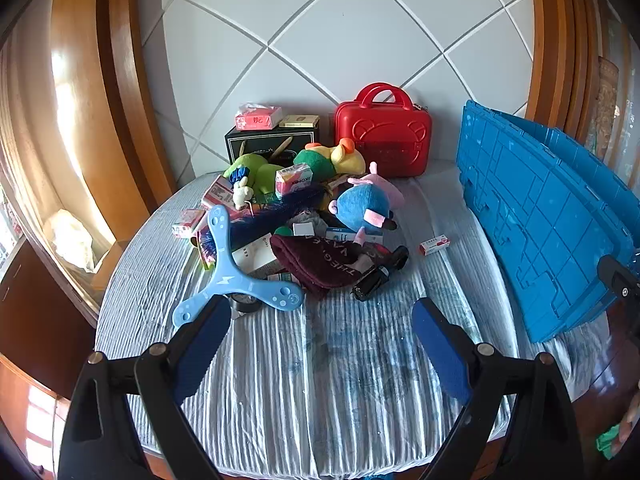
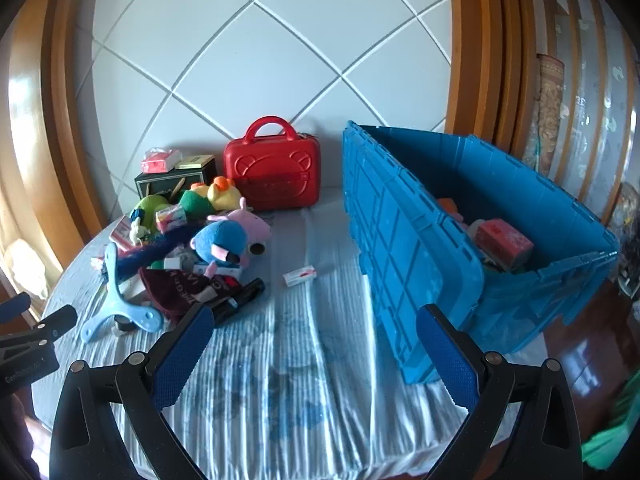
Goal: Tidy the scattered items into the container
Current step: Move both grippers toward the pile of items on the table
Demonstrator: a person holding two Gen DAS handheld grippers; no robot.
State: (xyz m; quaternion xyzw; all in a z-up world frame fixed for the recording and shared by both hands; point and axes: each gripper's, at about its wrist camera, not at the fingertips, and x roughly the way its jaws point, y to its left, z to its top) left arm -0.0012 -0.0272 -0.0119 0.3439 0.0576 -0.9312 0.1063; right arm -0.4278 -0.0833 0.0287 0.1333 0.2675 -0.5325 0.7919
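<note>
At the far left of the pale striped cloth [image 1: 280, 360] that covers the table lies a light blue plastic three-armed boomerang toy [image 1: 236, 276], and one of its arms reaches almost to the left finger of the left gripper [image 1: 320, 320]. This gripper hangs above the bare cloth with its jaws spread wide and nothing between the blue pads. Just behind the boomerang begins the heap of scattered items: small pink and white cardboard boxes, a dark blue bristly brush [image 1: 276, 212], a dark red knitted cap with white letters [image 1: 320, 260], and a black glossy bottle-like object [image 1: 380, 276] lying on its side against the cap. Higher in the heap are a green plush toy [image 1: 256, 172], a green and yellow plush duck [image 1: 336, 158] and a blue and pink plush pig [image 1: 364, 204]. Behind them, near the white tiled wall, stand a black rectangular box [image 1: 272, 144] with two small packs on top and a red hard plastic case with a handle [image 1: 384, 136]. One small white and red box [image 2: 300, 276] lies alone on the cloth – between the heap and the container, touching neither. The right gripper [image 2: 316, 344] is also fully open and empty, over the cloth. At the right stands the large blue plastic crate [image 2: 400, 240], open on top; inside it rests a red pack [image 2: 504, 240] among other things which I cannot tell apart.
</note>
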